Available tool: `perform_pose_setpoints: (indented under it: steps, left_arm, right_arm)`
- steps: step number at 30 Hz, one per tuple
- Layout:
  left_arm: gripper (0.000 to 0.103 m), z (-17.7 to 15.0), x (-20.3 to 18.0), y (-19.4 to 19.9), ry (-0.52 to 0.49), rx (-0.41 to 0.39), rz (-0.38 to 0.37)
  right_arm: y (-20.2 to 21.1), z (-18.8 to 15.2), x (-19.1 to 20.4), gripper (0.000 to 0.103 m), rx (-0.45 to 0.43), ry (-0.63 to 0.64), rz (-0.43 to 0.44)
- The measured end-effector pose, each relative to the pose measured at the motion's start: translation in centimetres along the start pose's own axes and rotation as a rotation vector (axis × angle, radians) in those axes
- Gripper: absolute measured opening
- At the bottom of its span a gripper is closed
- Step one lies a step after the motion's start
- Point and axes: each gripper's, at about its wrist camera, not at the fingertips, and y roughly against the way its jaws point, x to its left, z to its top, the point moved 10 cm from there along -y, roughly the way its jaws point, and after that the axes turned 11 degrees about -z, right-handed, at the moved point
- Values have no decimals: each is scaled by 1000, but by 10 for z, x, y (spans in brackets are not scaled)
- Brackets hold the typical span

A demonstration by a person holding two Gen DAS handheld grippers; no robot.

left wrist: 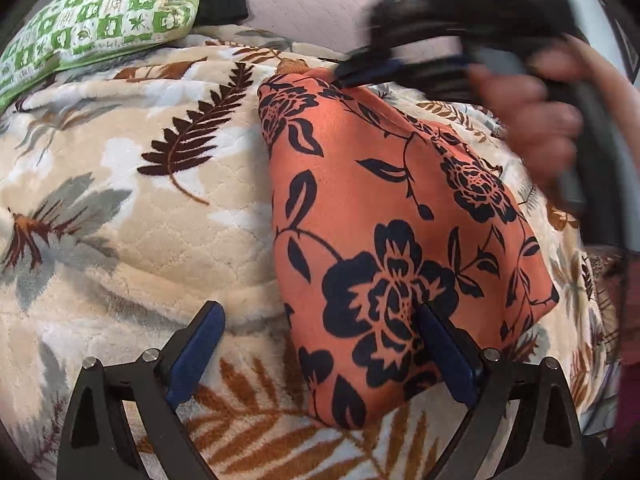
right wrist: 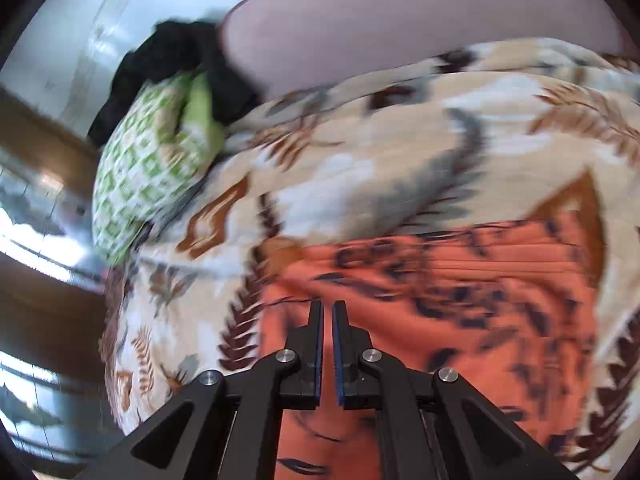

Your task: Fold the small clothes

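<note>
The orange cloth (left wrist: 400, 216) lay on the blanket (left wrist: 132, 216) of a bed, already doubled into a long wedge, its narrow end near the left gripper (left wrist: 320, 344) and its far corner up by the right gripper (left wrist: 352, 74). The left fingers (left wrist: 196, 352) stood spread wide and released, one over the blanket, the other over the cloth's near end, pinching nothing. The right fingers (right wrist: 318, 344) were clenched together; whether a thin edge of cloth was caught between them could not be told, since both views were smeared there by motion.

The step in hand looked like carrying the far corner across for another fold. To do it well, the right gripper would want to travel low and flat over the cloth so the layer beneath did not drag, and the left gripper would want to press or pinch the near end first, because nothing anchored it. Edges should be matched before letting go.

The cloth seemed thin, smooth and slippery, printed with dark navy flowers and leaves, and it creased softly without holding a sharp line. The blanket was thick, plush and quilted, cream with brown and grey fern leaves; its nap should grip the cloth a little. A green-checked pillow (left wrist: 100, 24) sat at the far left, plump and cottony
</note>
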Motion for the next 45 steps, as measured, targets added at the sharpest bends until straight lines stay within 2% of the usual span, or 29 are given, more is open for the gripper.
perform_pose_setpoints:
  steps: [3, 4, 5, 8, 11, 15, 17, 20, 22, 24, 26, 28, 31, 36, 40, 45]
  left_arm:
    - [97, 0, 0, 3, -17, 5, 0]
    - [97, 1, 0, 5, -25, 2, -1]
    - [97, 3, -1, 8, -32, -2, -10]
    - [97, 12, -6, 19, -58, -34, -36]
    - [97, 26, -11, 36, -89, -111, -46]
    - [97, 38, -9, 43, -55, -180, -27]
    - [97, 38, -3, 34, -19, -169, 10]
    - [97, 37, 9, 13, 38, -118, 55]
    - [97, 31, 9, -2, 29, -68, 90]
    - [99, 24, 8, -12, 22, -32, 104]
    - [101, 22, 10, -16, 49, -22, 97]
    - [101, 20, 8, -16, 40, -27, 103]
    - [101, 24, 7, -14, 9, -44, 118]
    - [101, 33, 2, 0, -65, -82, 187]
    - [101, 43, 2, 14, -90, -140, 243]
    - [101, 48, 8, 22, -76, -165, 273]
  right_arm:
    - [-49, -2, 6, 6, 65, 46, -109]
    - [-65, -3, 3, 6, 84, 40, -122]
    - [-69, 2, 2, 5, 74, 5, -83]
    - [-54, 12, -6, 5, 69, -118, 17]
    - [-13, 17, -18, 6, -50, -141, 80]
    - [43, 0, -43, 6, -121, -167, 123]
    - [62, -18, -58, 6, -145, -163, 85]
    - [81, -59, -85, 5, -157, -153, -36]
    - [82, -85, -100, 5, -141, -171, -71]
    - [78, -105, -119, 6, -161, -199, -111]
    - [60, -120, -134, 6, -148, -237, -85]
    - [53, -120, -138, 6, -154, -261, -37]
    - [59, -113, -133, 6, -150, -207, -54]
    - [82, -108, -130, 6, -210, -214, -8]
    - [97, -107, -122, 6, -258, -175, -36]
    - [98, -110, -125, 6, -260, -169, -59]
